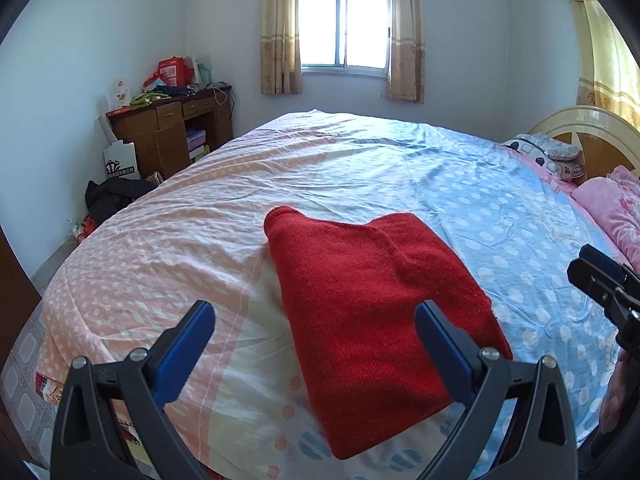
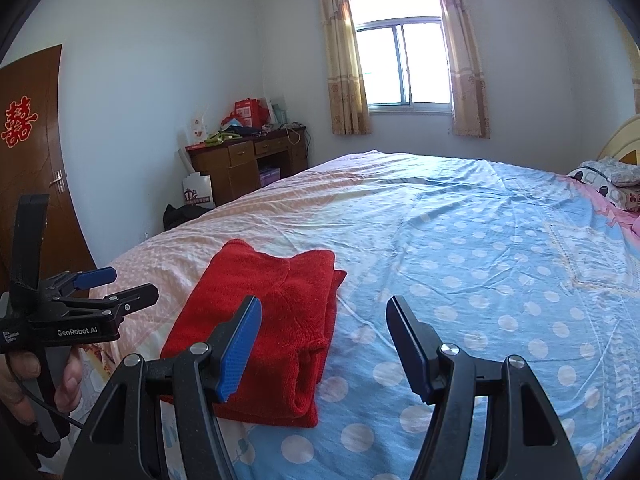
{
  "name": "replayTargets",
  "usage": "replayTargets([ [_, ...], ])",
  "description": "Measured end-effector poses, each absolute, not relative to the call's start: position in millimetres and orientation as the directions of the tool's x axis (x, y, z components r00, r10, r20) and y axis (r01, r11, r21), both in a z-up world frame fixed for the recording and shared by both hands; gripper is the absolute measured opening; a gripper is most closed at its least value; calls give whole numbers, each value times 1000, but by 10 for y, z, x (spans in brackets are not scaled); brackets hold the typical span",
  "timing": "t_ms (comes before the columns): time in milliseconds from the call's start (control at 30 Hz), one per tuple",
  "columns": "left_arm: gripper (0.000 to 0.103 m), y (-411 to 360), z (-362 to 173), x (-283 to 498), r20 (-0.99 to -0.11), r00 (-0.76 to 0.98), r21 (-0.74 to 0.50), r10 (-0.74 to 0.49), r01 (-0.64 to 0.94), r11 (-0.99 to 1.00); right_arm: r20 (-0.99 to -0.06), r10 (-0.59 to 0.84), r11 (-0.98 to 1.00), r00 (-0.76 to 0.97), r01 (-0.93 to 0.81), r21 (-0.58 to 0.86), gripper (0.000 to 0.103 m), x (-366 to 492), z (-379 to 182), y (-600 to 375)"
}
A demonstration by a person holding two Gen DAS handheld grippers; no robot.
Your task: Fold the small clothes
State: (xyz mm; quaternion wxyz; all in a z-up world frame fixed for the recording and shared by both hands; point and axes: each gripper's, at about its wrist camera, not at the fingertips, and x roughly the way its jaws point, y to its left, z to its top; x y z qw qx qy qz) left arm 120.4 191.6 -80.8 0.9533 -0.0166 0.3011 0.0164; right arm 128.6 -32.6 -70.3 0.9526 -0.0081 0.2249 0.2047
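L wrist: low, over bed (image 1: 360, 168) | R wrist: beside | shared: sweater (image 1: 372, 312), window (image 1: 344, 28)

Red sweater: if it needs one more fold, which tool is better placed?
Probably left. The left tool stands open right over the red sweater; the right tool, also open, points mostly at the bedspread beside it.

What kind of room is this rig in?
A home bedroom, almost certainly. A large bed with a polka-dot cover fills both views, pillows lie by the headboard, and a cluttered wooden desk stands by the curtained window. A folded red sweater lies on the bed.
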Motion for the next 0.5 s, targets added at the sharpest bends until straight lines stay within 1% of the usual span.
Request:
replayTargets([
  [133, 102, 1905, -778, 1184, -563, 826, -26, 17, -39, 999, -420, 386, 917, 822, -390, 80, 66, 1271, -697, -343],
  [300, 103, 1915, -704, 1148, -528, 849, -30, 14, -34, 999, -395, 389, 918, 833, -387, 88, 66, 1241, -669, -366],
  [500, 103, 1970, -688, 1162, -526, 850, -31, 33, -58, 998, -388, 392, 917, 835, -387, 94, 66, 1236, -662, -381],
])
